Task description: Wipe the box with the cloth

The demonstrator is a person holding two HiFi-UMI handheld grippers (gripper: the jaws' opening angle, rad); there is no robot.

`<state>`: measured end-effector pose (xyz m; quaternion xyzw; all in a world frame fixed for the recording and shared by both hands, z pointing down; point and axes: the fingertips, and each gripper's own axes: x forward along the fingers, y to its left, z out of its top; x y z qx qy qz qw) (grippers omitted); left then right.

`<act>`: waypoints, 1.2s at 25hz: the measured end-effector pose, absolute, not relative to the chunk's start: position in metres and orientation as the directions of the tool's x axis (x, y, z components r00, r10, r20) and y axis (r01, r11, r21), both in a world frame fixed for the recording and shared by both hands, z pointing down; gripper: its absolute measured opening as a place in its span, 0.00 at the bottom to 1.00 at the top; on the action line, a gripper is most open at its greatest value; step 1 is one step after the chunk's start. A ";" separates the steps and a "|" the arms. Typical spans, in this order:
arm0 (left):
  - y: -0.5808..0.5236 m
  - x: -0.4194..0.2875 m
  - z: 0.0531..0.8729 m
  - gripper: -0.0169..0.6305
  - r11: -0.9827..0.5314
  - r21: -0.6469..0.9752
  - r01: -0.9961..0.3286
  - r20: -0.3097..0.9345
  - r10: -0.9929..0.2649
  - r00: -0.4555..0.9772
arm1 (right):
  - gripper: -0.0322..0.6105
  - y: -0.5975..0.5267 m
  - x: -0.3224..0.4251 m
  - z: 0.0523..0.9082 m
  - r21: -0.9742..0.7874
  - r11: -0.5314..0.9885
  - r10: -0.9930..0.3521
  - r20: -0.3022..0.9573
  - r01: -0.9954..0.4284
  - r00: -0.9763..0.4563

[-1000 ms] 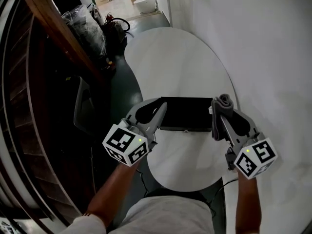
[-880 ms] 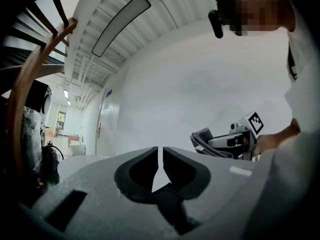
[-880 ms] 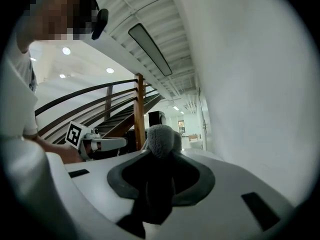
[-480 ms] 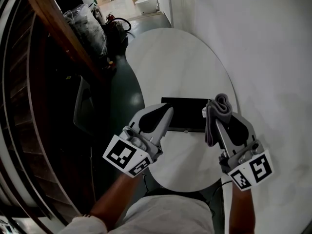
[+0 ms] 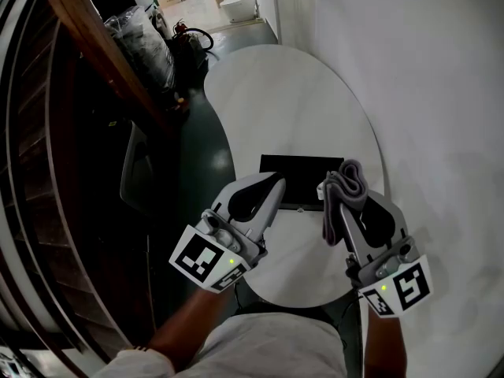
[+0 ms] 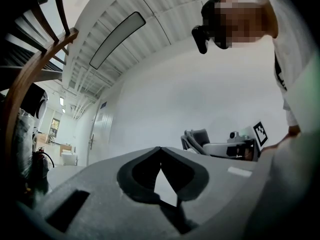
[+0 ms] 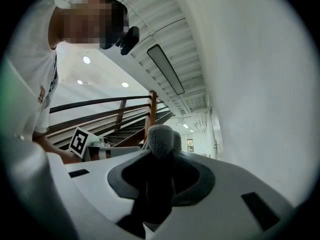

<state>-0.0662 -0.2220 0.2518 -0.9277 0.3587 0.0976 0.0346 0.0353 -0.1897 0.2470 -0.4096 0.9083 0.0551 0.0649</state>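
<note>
scene: head view; round white table (image 5: 283,101) mid frame, white wall (image 5: 441,93) on the right, wooden stair rail (image 5: 94,46) upper left, dark floor (image 5: 197,156) left of the table.
box: black and flat (image 5: 303,176), lying on the table just below frame centre with its long side running left-right; the left gripper tip covers its lower left corner and the cloth covers its right end.
left gripper: lower left of centre (image 5: 273,186); its own view (image 6: 160,149) shows the jaws tip to tip with nothing between them; the jaws have just been closing.
right gripper: lower right of centre (image 5: 350,199), clamped on the cloth.
cloth: grey and folded (image 5: 344,183); a rounded bunch sticks out past the jaw tips and a strip hangs along the gripper's left side; in the right gripper view it stands upright between the pads (image 7: 160,139).
contact with box: cannot tell for either gripper or for the cloth.
cubes: black-and-white marker cubes at the grippers' rear ends, left cube (image 5: 206,257) and right cube (image 5: 398,288), both near the bottom of the frame.
forearms: left forearm (image 5: 189,313) and right forearm (image 5: 386,345) come in from the bottom edge.
cross views: the left gripper view shows the right gripper and cloth at right middle; the right gripper view shows the left cube at left middle.
</note>
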 end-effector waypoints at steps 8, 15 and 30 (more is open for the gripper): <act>-0.213 -0.061 0.250 0.05 -0.746 -0.007 -0.665 -0.222 -0.648 0.729 | 0.21 -0.177 0.036 0.250 0.050 0.641 -0.748 -0.187 -0.766 -0.637; -0.212 -0.059 0.252 0.05 -0.752 0.001 -0.659 -0.224 -0.642 0.733 | 0.21 -0.174 0.036 0.256 0.043 0.634 -0.755 -0.180 -0.772 -0.630; -0.215 -0.059 0.255 0.05 -0.747 0.006 -0.665 -0.223 -0.649 0.727 | 0.21 -0.178 0.039 0.262 0.034 0.630 -0.761 -0.173 -0.776 -0.625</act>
